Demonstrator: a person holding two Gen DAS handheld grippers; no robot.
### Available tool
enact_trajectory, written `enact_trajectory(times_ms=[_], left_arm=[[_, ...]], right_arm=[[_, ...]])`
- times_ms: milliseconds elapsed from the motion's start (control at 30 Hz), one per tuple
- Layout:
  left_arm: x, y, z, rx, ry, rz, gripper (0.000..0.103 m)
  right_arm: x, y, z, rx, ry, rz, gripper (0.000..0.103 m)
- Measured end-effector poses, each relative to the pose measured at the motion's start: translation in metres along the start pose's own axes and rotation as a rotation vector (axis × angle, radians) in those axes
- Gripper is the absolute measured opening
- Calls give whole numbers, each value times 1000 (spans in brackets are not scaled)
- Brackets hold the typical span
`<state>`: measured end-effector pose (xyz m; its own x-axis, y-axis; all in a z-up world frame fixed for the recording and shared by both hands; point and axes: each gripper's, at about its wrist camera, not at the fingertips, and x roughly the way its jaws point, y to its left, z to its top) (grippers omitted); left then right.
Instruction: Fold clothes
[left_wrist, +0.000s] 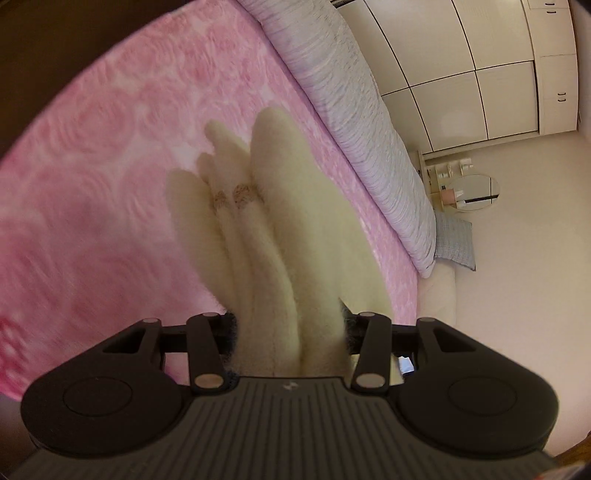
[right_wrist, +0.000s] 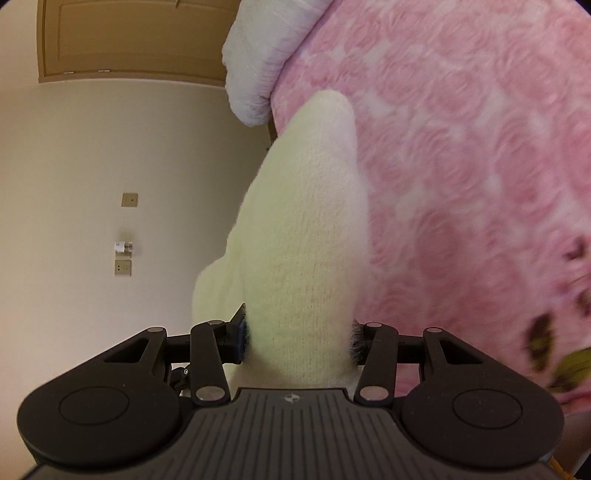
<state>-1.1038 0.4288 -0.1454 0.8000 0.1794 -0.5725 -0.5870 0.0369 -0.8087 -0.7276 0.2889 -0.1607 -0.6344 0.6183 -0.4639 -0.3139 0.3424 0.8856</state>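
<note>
Sweater hangs lengthwise from left claw and right claw, both clamping it.

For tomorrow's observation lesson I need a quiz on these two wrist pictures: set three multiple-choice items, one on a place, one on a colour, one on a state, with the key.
1. Where does the cream knit garment hang?
A. Over the pink bedspread
B. Inside a wardrobe
C. In a basket

2. What colour is the rolled quilt along the bed's edge?
A. Dark green
B. Pale grey-lilac
C. Orange

3. How do the jaws of the left gripper stand?
A. Wide open, empty
B. Out of view
C. Closed on the garment

Key: 1 A, pink cover lies behind the fabric; 2 B, its ribbed cloth looks pale grey-lilac; 3 C, fabric is pinched between both sides.
</note>
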Motion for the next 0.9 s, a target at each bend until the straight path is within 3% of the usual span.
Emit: enact_trajectory(times_ms=[300,667,900], left_arm=[[-14,81,68,-13,-14,-7,40],[39,141,176,30,-19,-30,40],[83,172,212,71,-16,-56,41]], right_arm=[[109,17,3,-2,0,-29,46],[210,9,66,-33,-42,-41,46],[249,-9,102,-71,-79,-55,47]])
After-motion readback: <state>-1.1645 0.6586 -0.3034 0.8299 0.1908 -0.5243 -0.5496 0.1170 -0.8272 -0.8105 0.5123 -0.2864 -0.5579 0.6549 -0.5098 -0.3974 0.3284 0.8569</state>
